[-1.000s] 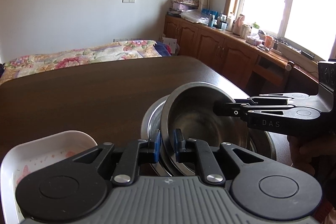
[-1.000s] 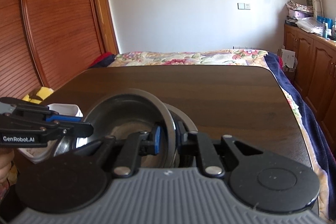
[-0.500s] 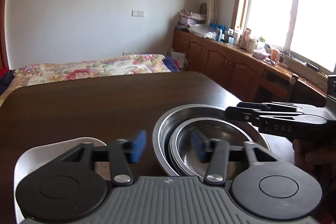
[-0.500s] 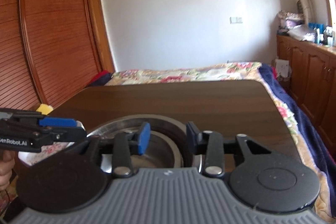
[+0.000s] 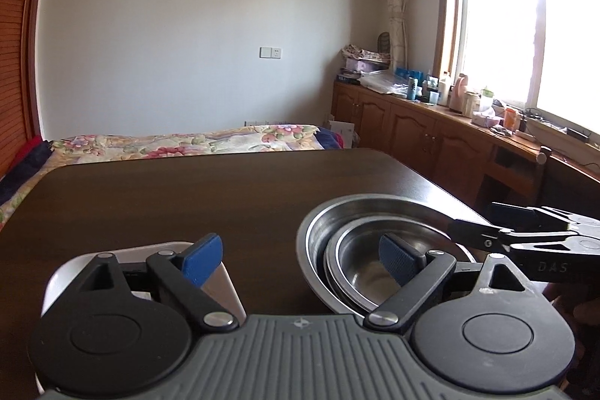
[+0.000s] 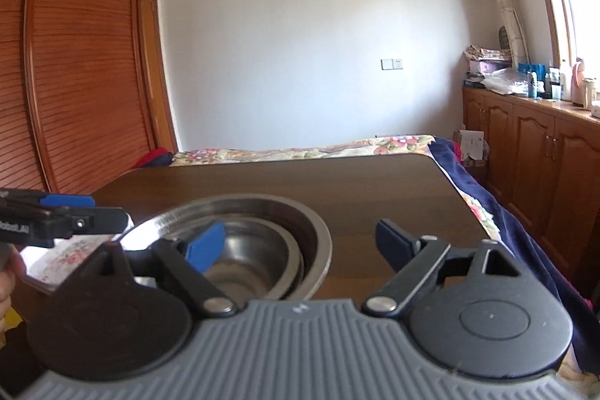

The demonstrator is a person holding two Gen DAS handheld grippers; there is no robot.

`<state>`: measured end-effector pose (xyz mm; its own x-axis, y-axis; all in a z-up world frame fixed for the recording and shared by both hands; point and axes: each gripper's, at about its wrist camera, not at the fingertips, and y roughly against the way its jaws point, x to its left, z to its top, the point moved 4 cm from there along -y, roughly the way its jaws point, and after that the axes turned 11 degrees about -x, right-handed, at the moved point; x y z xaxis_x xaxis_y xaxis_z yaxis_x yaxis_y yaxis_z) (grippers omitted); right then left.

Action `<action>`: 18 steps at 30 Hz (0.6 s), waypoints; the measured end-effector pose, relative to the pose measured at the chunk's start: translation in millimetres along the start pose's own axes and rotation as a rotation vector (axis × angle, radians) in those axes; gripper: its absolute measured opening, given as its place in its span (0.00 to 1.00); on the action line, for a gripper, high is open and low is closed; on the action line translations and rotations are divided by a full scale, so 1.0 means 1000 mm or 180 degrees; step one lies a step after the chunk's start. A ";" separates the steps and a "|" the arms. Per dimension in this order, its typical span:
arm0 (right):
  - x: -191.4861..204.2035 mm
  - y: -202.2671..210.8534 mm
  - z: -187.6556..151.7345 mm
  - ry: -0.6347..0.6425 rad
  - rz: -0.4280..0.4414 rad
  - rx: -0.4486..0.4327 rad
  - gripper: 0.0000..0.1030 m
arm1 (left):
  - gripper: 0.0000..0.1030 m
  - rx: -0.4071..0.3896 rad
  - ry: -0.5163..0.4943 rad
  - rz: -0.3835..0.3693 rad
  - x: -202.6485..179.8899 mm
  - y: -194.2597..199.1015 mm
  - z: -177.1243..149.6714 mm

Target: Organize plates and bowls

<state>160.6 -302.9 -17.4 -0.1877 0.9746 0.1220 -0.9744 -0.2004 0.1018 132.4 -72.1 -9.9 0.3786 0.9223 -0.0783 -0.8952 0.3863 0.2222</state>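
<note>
A small steel bowl (image 5: 363, 265) (image 6: 247, 257) rests nested inside a larger steel bowl (image 5: 337, 212) (image 6: 315, 231) on the dark wooden table (image 5: 187, 197). My left gripper (image 5: 300, 259) is open, raised above the table's near edge, with nothing between its blue pads. Open too, my right gripper (image 6: 300, 242) holds nothing, its left pad in front of the bowls. Left of the bowls lies a white floral plate (image 5: 228, 287) (image 6: 67, 250), partly hidden by my fingers. The right gripper (image 5: 525, 227) shows at the right of the left wrist view.
The table's far half (image 6: 300, 182) carries no objects. Beyond it is a bed with a floral cover (image 5: 187, 141). Wooden cabinets (image 5: 431, 137) with bottles on top line the right wall under a window. A slatted wardrobe (image 6: 75, 81) stands at the left.
Both grippers let go of the small bowl's rim, which then settled flat into the larger bowl. Both have opened wide and lifted back from the bowls.
</note>
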 end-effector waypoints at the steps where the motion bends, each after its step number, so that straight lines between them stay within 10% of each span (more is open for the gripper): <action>1: -0.001 -0.001 -0.002 -0.0019 -0.0012 0.0005 0.85 | 0.89 -0.0009 -0.0007 -0.0014 -0.001 0.000 -0.001; 18: -0.005 -0.006 -0.027 -0.0316 -0.0018 0.0088 0.85 | 0.43 0.0109 -0.0005 -0.0058 -0.012 -0.007 -0.023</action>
<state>164.3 -304.0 -45.0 -0.1678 0.9613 0.2185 -0.9714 -0.1990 0.1297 128.7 -85.7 -33.4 0.3952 0.9150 -0.0810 -0.8796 0.4024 0.2539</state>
